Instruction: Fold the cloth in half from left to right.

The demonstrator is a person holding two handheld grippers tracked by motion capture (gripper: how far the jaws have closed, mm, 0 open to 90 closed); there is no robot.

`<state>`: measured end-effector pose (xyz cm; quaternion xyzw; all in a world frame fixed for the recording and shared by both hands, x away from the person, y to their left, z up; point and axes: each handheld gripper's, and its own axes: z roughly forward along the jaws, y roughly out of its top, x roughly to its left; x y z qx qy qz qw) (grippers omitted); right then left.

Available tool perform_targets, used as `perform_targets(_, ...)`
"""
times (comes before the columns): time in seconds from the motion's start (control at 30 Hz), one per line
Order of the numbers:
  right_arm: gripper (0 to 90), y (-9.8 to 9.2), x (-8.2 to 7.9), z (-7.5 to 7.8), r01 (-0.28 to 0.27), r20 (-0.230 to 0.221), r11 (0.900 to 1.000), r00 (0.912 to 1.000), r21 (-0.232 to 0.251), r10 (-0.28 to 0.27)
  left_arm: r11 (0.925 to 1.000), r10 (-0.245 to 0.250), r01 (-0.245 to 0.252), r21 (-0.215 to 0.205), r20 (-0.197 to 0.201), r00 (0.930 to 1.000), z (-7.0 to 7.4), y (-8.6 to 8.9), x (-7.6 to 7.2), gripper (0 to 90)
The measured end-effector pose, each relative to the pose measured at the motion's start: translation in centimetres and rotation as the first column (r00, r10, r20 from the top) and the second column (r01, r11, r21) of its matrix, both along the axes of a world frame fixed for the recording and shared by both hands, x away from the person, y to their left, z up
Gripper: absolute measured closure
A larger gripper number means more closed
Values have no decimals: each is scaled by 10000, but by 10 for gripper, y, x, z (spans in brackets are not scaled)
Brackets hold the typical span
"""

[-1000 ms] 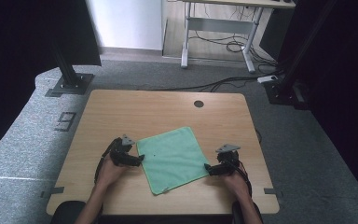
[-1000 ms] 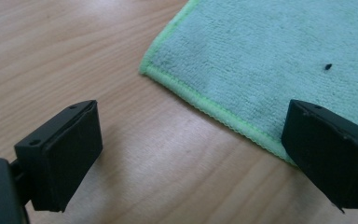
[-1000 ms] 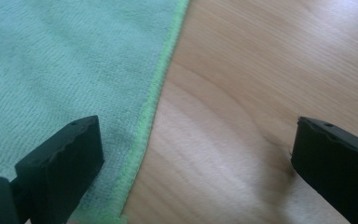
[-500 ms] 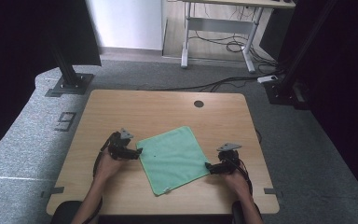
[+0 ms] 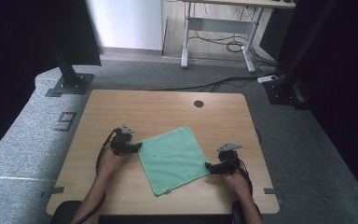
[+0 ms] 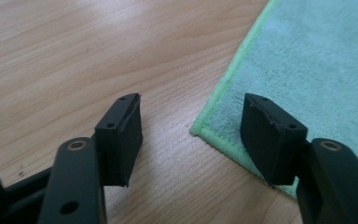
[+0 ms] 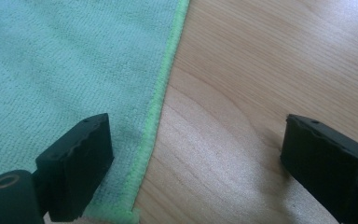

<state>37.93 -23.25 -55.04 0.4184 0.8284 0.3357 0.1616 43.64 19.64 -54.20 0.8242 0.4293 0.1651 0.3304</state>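
High view: cloth (image 5: 172,158) between tongs

Large grey numeral 9 (image 5: 65,121) marked on the floor, left of the table (image 5: 168,105)

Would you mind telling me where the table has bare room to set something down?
The far half of the table, between the cloth and the round hole, is bare wood. The near left corner, beside the left gripper, is bare too. It is crowded at the cloth's left and right corners, where the left and right gripper sit.
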Motion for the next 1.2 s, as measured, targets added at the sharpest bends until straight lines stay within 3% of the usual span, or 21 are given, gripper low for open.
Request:
perform_targets(0.2, 142, 4, -3, 5, -220, 36, 9997, 9998, -141, 220, 9997, -85, 93, -219, 349, 9994, -4, 3, -3, 399)
perform_targets(0.47, 144, 18, -10, 21, -632, 238, 9976, 9978, 273, 625, 9996, 206, -201, -176, 276, 9994, -4, 3, -2, 328)
perform_targets(0.7, 156, 44, -18, 26, -1387, 106, 9890, 9903, 517, 1383, 9982, 584, -582, -108, 176, 9981, -5, 4, 0, 244)
perform_targets(0.9, 187, 72, -26, 23, -2259, -78, 9719, 9739, 654, 2269, 9978, 658, -656, -113, 152, 9977, -5, 4, 0, 225)
perform_targets(1.2, 282, 112, -40, 21, -3557, -242, 9292, 9328, 1006, 3597, 9978, 654, -653, -101, 149, 9977, -5, 4, 0, 224)
